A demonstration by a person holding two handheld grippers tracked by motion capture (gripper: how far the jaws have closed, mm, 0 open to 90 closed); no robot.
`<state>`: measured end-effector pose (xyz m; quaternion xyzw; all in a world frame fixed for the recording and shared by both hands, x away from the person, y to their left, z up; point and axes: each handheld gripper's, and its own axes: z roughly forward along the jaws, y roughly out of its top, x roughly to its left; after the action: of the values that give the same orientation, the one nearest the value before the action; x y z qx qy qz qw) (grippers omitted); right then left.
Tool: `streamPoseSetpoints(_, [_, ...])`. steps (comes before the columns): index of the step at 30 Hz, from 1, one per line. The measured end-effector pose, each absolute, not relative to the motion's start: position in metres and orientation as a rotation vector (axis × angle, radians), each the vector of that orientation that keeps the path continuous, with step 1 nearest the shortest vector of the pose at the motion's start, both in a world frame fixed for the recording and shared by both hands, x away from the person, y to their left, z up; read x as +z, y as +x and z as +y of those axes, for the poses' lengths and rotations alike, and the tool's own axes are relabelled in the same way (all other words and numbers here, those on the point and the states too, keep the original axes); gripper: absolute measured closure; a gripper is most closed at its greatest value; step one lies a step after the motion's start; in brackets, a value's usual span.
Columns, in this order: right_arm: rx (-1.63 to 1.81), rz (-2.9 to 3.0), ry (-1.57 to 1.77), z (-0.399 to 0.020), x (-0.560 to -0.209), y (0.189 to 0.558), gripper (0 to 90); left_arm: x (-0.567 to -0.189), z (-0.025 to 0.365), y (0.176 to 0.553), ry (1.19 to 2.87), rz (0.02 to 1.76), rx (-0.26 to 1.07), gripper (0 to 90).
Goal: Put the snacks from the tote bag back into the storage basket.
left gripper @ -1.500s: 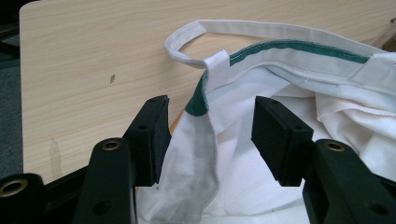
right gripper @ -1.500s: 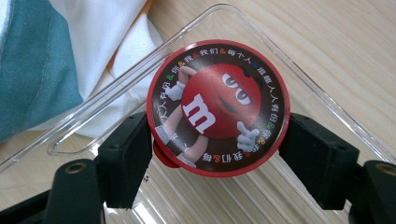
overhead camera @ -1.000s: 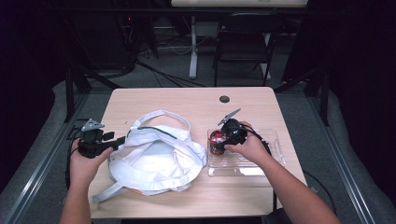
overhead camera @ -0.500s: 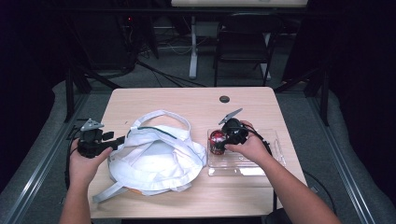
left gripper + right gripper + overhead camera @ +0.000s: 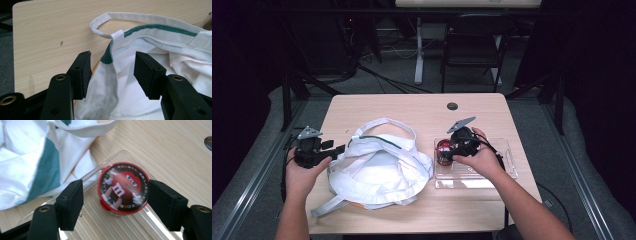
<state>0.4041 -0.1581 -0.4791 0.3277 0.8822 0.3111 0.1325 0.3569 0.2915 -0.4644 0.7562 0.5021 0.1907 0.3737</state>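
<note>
A light wooden table (image 5: 377,105) stood on a grey floor (image 5: 592,165). A small dark round hole (image 5: 452,106) was near its far edge. A black folding chair (image 5: 472,45) stood behind.

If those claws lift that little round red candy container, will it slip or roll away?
The candy container has a round, glossy lid, so the flat pads might slip on its curved side. It looks small and probably light. Dropped on its side in the ridged clear tray, it could roll.
</note>
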Motion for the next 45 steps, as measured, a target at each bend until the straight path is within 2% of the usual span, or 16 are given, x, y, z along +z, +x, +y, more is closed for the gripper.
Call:
streamPoseSetpoints(6, [0.95,2.537,0.902,-0.151,-0.471,0.393,39.6,-0.464,0.29,0.357,1.933,1.282,0.49,48.1])
streamPoseSetpoints(26, [1.054,2.531,0.799,-0.131,-0.455,0.375,45.4,-0.463,0.288,0.357,1.946,1.273,0.478,49.9])
streamPoseSetpoints(31, [1.081,2.534,0.778,-0.124,-0.455,0.374,50.3,-0.462,0.286,0.357,1.939,1.268,0.493,49.7])
streamPoseSetpoints(40, [1.096,2.559,0.752,-0.103,-0.461,0.373,51.4,-0.461,0.286,0.356,1.937,1.268,0.501,49.0])
streamPoseSetpoints(45, [1.12,2.598,0.76,-0.091,-0.465,0.375,58.6,-0.461,0.286,0.356,1.937,1.265,0.499,48.5])
